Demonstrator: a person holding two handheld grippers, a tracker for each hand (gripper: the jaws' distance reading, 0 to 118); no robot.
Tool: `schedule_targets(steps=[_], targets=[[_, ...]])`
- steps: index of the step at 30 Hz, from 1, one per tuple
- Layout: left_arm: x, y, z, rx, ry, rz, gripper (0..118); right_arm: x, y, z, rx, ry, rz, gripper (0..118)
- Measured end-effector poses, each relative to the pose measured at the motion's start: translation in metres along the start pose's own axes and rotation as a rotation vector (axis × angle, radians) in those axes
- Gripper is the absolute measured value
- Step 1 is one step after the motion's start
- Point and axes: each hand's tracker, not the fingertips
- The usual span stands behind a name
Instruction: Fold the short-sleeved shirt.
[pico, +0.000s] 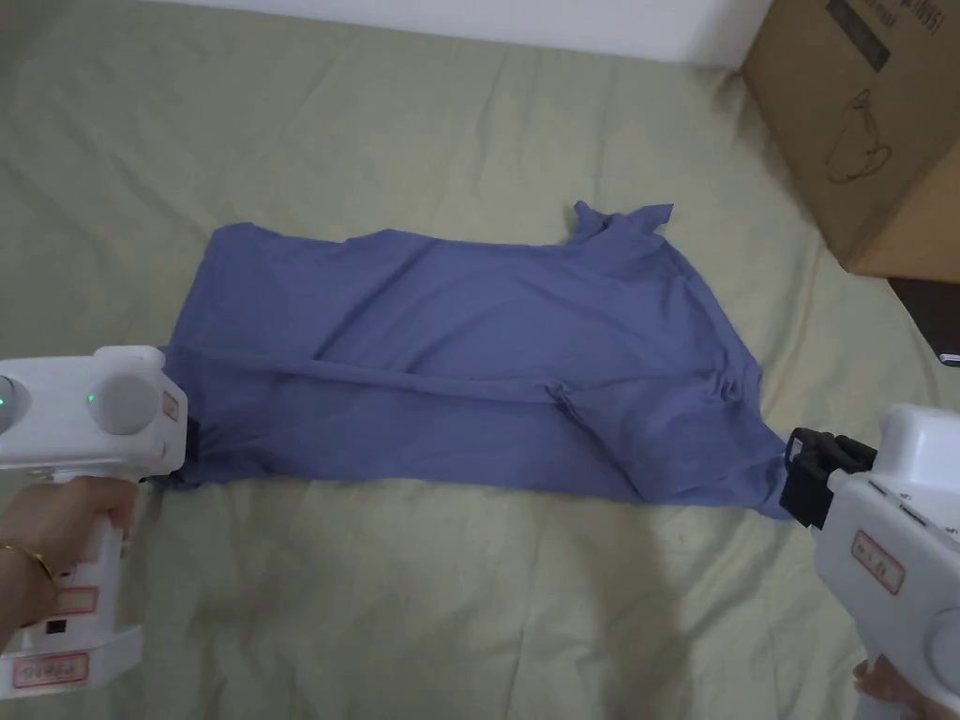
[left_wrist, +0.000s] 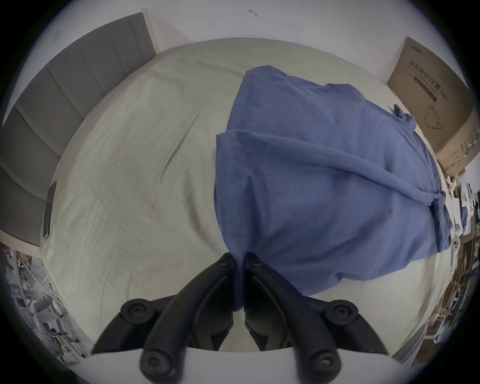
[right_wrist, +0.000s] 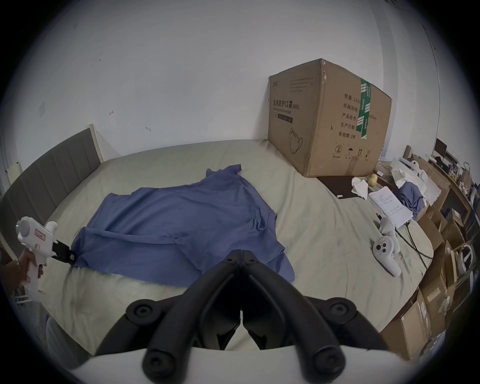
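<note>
- Pinching the near hem corner, your left gripper (left_wrist: 239, 262) has both jaws clamped on the blue shirt (pico: 469, 366).
- Your right gripper (right_wrist: 242, 253) looks closed at the opposite near corner; can't tell if it's got cloth.
- Shirt's long axis runs left-right between them, on the green bedsheet (pico: 422, 600).
- Cardboard box (pico: 862, 122) sits far right.

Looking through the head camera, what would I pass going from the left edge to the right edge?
Left tongs → blue shirt → right tongs, with the cardboard box in the far right corner; all on the green bedsheet.
</note>
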Motion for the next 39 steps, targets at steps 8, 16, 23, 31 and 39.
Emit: schedule_targets(steps=[8, 16, 23, 31, 39], targets=[[-0.018, -0.001, 0.052, 0.178, -0.087, 0.099, 4, 0.032, 0.042, -0.056, -0.181, -0.036, -0.014, 81], [-0.011, -0.001, 0.051, 0.183, -0.064, 0.07, 4, 0.049, 0.026, -0.133, -0.414, -0.026, -0.088, 114], [-0.014, -0.005, 0.035, 0.14, -0.051, 0.089, 4, 0.047, -0.011, -0.174, -0.589, -0.069, -0.083, 75], [-0.02, 0.002, 0.039, 0.131, -0.057, 0.104, 4, 0.041, 0.011, -0.149, -0.597, 0.018, -0.065, 9], [-0.054, -0.021, 0.097, 0.203, -0.136, 0.16, 4, 0.058, 0.054, -0.056, -0.428, 0.132, -0.1, 9]])
